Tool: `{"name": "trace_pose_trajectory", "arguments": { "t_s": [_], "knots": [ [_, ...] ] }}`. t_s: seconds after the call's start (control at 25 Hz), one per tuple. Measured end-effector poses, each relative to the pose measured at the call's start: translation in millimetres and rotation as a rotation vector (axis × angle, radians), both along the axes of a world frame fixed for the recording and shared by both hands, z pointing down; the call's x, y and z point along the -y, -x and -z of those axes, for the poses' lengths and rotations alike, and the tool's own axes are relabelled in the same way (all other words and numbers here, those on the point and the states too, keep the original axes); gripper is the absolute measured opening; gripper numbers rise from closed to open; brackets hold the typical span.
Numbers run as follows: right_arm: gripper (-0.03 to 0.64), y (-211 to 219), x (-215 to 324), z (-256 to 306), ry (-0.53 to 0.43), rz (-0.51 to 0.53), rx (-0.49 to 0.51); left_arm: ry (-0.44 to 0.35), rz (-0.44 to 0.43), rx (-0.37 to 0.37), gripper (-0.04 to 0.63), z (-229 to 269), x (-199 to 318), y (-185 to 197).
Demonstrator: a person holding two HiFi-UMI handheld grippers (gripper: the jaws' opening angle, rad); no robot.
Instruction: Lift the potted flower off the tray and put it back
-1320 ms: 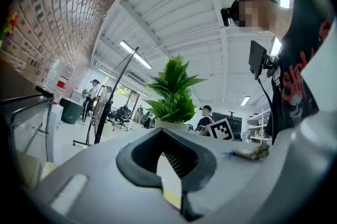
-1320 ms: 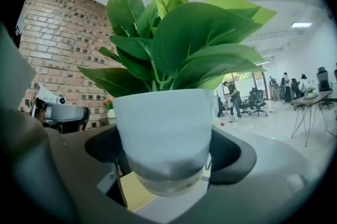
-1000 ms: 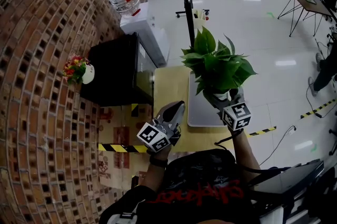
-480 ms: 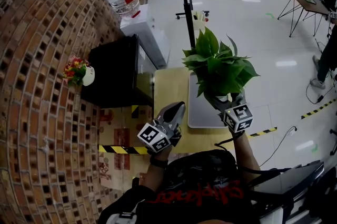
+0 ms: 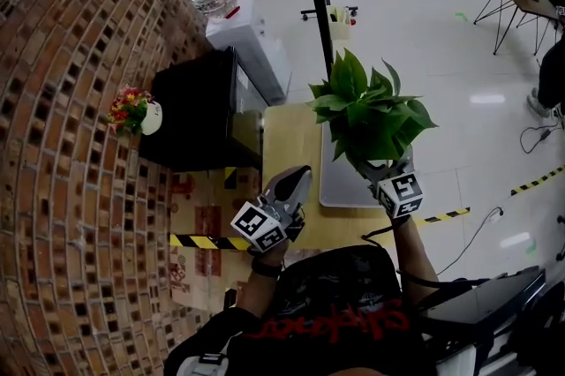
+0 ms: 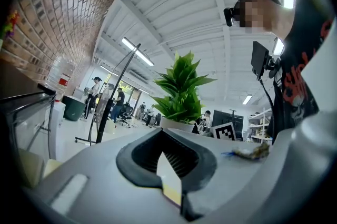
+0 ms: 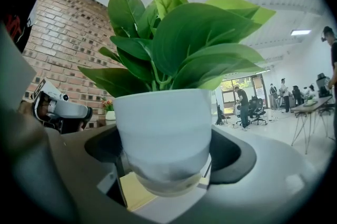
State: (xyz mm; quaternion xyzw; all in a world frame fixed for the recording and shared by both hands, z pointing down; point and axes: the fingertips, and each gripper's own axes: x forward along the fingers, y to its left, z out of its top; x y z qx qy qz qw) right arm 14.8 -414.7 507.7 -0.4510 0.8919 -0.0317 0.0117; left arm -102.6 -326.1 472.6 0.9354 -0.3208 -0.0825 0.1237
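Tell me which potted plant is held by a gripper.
The leafy green plant in the white pot, gripped by the right gripper; the small red-flowered one stands by the brick wall.

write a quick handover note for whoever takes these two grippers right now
Right gripper: shut on the white pot of the potted flower, which is held upright.
Left gripper: shut and empty, over the yellow table, left of the tray in the head view.
The tray is grey and bare, on the table below the plant.
Done: the pot looks lifted clear of the tray.
Left: lower it back onto the tray, open the jaws, withdraw.
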Motion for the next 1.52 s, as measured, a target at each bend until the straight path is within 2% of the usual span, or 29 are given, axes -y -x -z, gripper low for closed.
{"name": "trace_pose_trajectory", "arguments": {
  "t_s": [0.16,0.28,0.44,0.72,1.16,1.52],
  "knots": [
    [0.495,5.8,-2.8,-22.6,-0.038,0.018,0.011,0.017,0.027,0.016,0.002,-5.7,-5.5,7.5],
    [0.494,2.7,-2.1,-44.1,-0.029,0.000,-0.007,0.028,0.044,0.032,0.002,-7.9,-9.0,8.7],
    [0.494,-5.0,4.7,-80.6,0.025,-0.045,-0.028,0.042,0.058,0.058,0.002,-19.9,-10.9,12.6],
    [0.495,3.8,21.0,-152.2,0.128,-0.011,-0.084,0.067,0.139,0.082,0.002,-25.9,-14.9,30.0],
    [0.494,8.4,47.5,-243.1,0.215,-0.011,-0.125,0.123,0.214,0.130,0.002,-32.5,-20.2,35.5],
    [0.494,30.3,53.2,-316.2,0.378,0.005,-0.168,0.132,0.270,0.154,0.002,-30.2,-22.6,44.6]
  ]
}}
